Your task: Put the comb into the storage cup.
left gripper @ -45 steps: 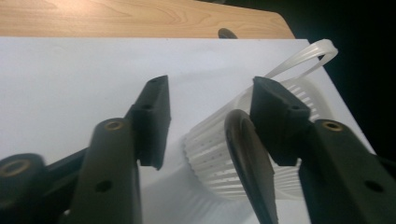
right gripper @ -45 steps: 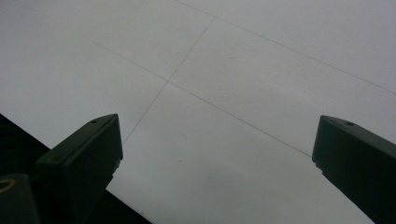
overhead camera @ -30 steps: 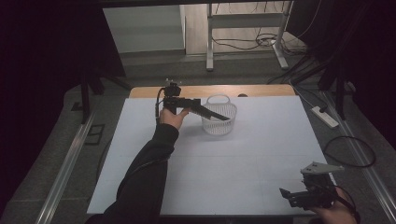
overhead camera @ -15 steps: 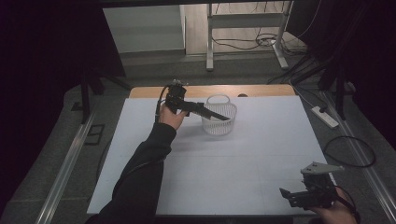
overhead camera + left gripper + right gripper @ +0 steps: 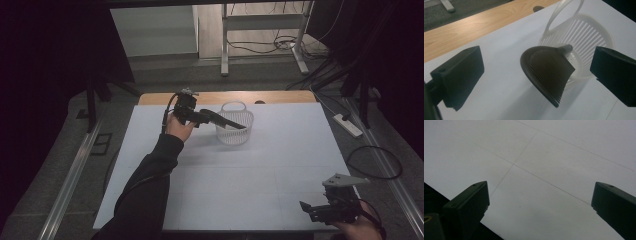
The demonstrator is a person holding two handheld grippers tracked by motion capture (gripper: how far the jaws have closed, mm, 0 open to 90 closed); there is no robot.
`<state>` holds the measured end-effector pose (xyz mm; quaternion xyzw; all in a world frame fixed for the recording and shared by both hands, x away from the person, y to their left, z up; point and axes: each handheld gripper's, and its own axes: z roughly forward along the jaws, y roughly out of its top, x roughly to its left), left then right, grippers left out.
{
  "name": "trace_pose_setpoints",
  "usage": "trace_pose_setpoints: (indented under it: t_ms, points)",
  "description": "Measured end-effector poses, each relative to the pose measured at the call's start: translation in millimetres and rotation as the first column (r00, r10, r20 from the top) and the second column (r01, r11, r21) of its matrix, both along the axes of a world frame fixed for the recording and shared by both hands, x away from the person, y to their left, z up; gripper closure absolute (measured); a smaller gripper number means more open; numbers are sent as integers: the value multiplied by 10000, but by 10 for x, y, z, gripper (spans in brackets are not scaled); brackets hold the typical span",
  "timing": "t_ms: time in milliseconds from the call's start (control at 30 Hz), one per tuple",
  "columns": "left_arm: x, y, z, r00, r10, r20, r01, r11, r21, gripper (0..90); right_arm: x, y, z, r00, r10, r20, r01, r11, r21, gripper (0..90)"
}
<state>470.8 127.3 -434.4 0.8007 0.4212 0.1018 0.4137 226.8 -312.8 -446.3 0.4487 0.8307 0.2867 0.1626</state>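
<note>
Left claw [image 5: 534, 75] spread wide, just opening; dark dustpan [image 5: 547, 72] leans free in the white basket [image 5: 584, 37]. Back straight out, clear of its blade.

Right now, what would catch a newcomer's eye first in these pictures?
Most striking is the white slatted basket at the far middle of the white table, with a dark ribbed scoop sticking out over its rim. The left gripper hovers at it, jaws wide and just opened, pads clear. The right gripper waits open at the near right corner.
</note>
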Motion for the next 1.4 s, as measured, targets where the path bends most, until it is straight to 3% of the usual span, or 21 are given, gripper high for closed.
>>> trace_pose_setpoints:
  t_ms: [433,967,1400]
  points:
    - [-85,25,0,9996,-273,-120,272,9995,-132,0,-2,4,0,10000,-1,-9,1,10000,-19,19]
    - [-203,80,21,9990,-380,230,389,9984,-421,0,-7,4,4,10000,-29,72,29,10000,-19,13]
    - [-300,189,-59,9980,-560,303,580,9958,-702,0,-10,3,6,9999,-56,111,56,10000,-9,12]
